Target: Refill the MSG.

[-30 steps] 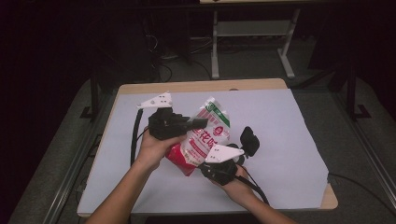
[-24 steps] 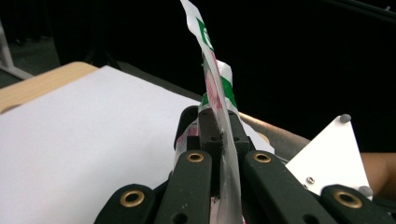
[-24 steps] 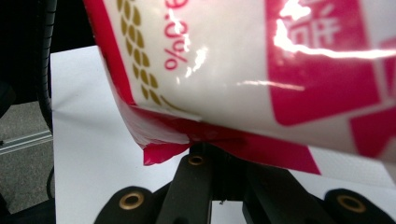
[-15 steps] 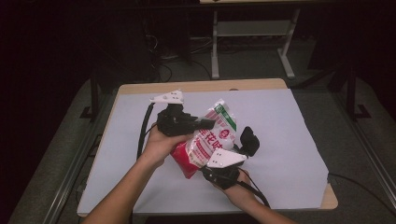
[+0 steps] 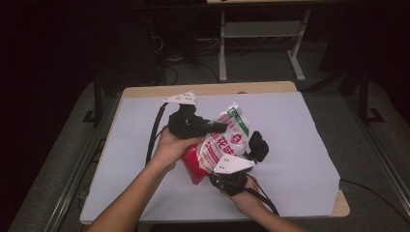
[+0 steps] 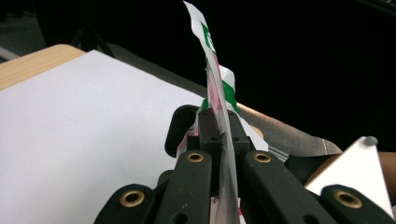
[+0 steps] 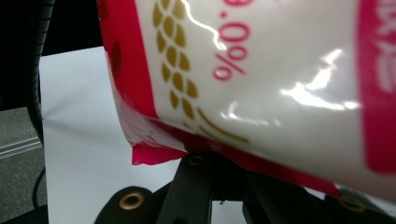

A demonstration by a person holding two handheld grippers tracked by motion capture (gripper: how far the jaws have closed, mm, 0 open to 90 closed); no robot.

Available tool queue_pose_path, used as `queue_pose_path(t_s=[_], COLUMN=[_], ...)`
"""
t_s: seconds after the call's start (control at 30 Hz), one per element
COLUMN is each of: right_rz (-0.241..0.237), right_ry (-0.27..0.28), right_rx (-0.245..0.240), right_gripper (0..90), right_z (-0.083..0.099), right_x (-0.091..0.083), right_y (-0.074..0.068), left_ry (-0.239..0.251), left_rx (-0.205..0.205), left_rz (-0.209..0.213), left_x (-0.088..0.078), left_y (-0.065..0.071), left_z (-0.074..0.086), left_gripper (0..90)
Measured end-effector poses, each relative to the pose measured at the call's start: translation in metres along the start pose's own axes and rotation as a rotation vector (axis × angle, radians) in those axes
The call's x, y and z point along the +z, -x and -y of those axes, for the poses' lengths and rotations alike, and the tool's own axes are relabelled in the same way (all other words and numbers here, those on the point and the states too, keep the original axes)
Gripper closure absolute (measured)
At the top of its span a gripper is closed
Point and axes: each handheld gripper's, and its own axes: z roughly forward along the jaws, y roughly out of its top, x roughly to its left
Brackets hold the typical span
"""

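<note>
Here both grippers, left and right, pinched opposite edges of the bag, holding it above the table, probably for tearing.

A: Where's the bag?
B: Near the middle of the table, held off it.
A: And the grippers?
B: The left gripper is at its ten o'clock, the right gripper at its six o'clock edge.
</note>
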Motion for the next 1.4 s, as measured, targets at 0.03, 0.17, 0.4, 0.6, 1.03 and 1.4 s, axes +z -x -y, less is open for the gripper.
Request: queue_pose_path(t_s=[0.03, 0.17, 0.4, 0.6, 1.03, 1.4], right_rz=[0.002, 0.005, 0.013, 0.015, 0.012, 0.016], right_ry=[0.001, 0.000, -0.004, -0.002, 0.006, 0.006], right_rx=[0.002, 0.004, 0.009, 0.010, 0.009, 0.025], right_gripper=[90.0, 90.0, 90.0, 90.0, 90.0, 90.0], right_z=[0.000, 0.000, 0.000, 0.000, 0.000, 0.001], right_x=[0.000, 0.001, 0.003, 0.004, 0.004, 0.005], right_y=[0.000, 0.000, -0.001, -0.002, -0.004, -0.003], left_ry=[-0.006, -0.009, -0.022, -0.029, -0.069, -0.072], left_rx=[0.008, 0.009, 0.018, 0.009, 0.018, 0.014], left_rz=[-0.004, -0.010, -0.030, -0.038, -0.056, -0.065], left_x=[0.001, 0.001, 0.005, 0.006, 0.011, 0.015], left_y=[0.000, 0.001, 0.002, 0.003, 0.006, 0.004], left_z=[-0.001, -0.002, -0.002, -0.003, -0.008, -0.008], left_gripper=[90.0, 90.0, 90.0, 90.0, 90.0, 90.0])
